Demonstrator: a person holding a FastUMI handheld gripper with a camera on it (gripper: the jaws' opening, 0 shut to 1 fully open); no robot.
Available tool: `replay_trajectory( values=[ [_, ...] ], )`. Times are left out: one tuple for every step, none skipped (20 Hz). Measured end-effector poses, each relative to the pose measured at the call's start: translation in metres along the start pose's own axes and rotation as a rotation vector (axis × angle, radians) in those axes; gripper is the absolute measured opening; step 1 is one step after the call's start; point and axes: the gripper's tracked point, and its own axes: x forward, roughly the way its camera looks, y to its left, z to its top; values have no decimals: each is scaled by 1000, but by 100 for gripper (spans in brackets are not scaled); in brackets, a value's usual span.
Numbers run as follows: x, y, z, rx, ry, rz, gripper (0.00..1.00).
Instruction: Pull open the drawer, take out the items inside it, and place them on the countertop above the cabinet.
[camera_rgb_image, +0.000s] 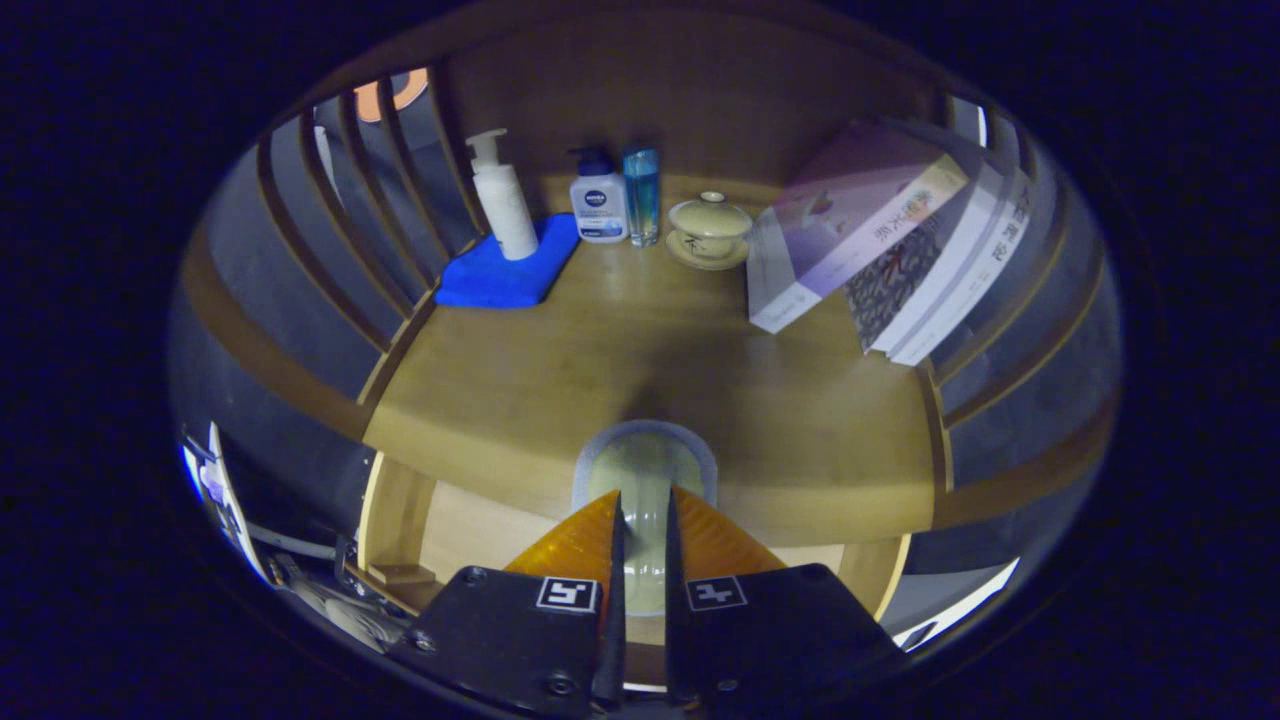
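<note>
Wooden table (560, 380) carries, left to right, a blue cloth (505, 275) under a pump bottle (503, 200), two smaller bottles, a lidded cup (709, 228) and leaning books (880, 240). The fingers (642, 540) are clenched on a pale item (645, 470) above the open drawer (470, 535); best carried well past the table's edge before letting go.

Blue cloth (508, 272), pale-green dish (642, 478)
</note>
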Motion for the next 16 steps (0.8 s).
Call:
replay_trajectory(
  values=[
    [5, 1, 7, 8, 2, 2, 19],
    [12, 1, 15, 13, 1, 6, 19],
    [18, 0, 22, 17, 6, 1, 19],
    [23, -1, 26, 17, 11, -6, 19],
    [30, -4, 32, 20, 19, -16, 19],
    [35, -6, 34, 23, 25, -22, 19],
    [41, -7, 37, 28, 29, -25, 19],
    [46, -8, 38, 33, 38, -26, 19],
    [48, -8, 40, 43, 40, -20, 19],
    [51, -10, 41, 44, 42, -23, 18],
    [52, -11, 43, 48, 44, -24, 19],
    [50, -12, 47, 49, 45, -25, 19],
    [52, -12, 48, 55, 45, -20, 19],
    [53, -13, 46, 61, 44, -18, 20],
    [54, -13, 49, 65, 36, -12, 21],
    [56, -13, 51, 68, 20, -12, 25]
  ],
)
